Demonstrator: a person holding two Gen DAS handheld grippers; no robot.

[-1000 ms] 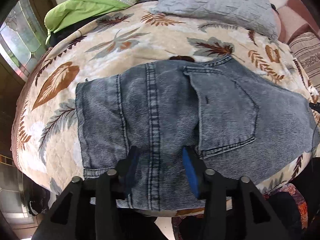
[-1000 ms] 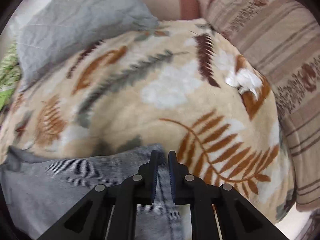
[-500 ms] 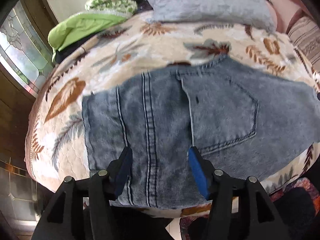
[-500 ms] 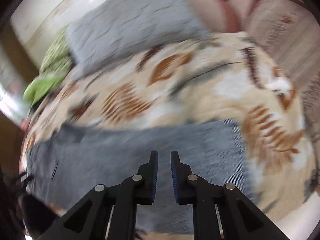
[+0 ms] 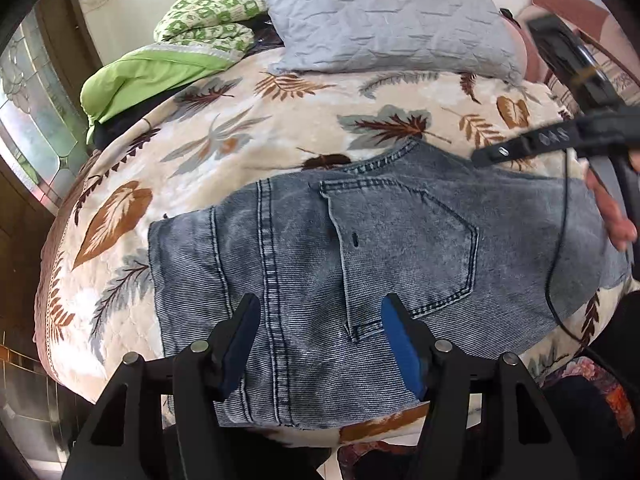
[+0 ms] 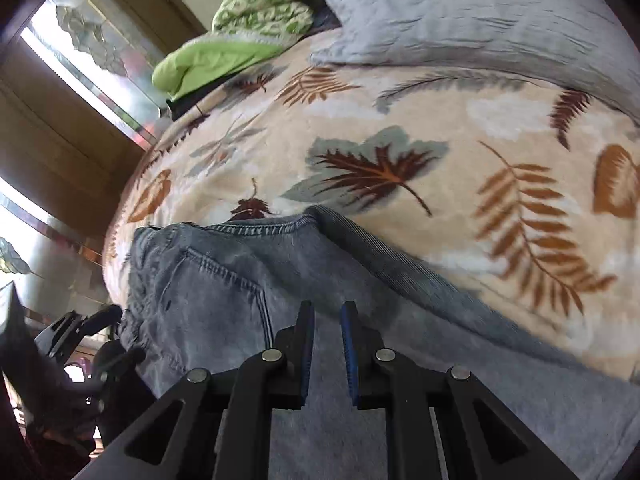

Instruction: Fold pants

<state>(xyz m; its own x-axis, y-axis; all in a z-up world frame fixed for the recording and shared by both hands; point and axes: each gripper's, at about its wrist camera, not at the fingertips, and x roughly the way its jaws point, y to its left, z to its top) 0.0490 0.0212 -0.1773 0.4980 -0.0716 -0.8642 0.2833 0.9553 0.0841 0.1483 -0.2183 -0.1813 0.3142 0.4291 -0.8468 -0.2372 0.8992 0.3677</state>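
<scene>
Denim pants (image 5: 304, 264), folded, flat on leaf-print blanket (image 5: 224, 136).
Long axis across the left view; waistband far side. Left gripper (image 5: 320, 336) opening above them, holding nothing; right gripper (image 6: 326, 344) nearly closed, empty.

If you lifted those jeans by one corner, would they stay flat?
Probably not. The jeans are soft denim that follows the blanket's curve and droops over the bed edge, so they would likely sag. Stacked layers and thick seams suggest some weight. The ribbed weave probably grips rather than slips.
</scene>
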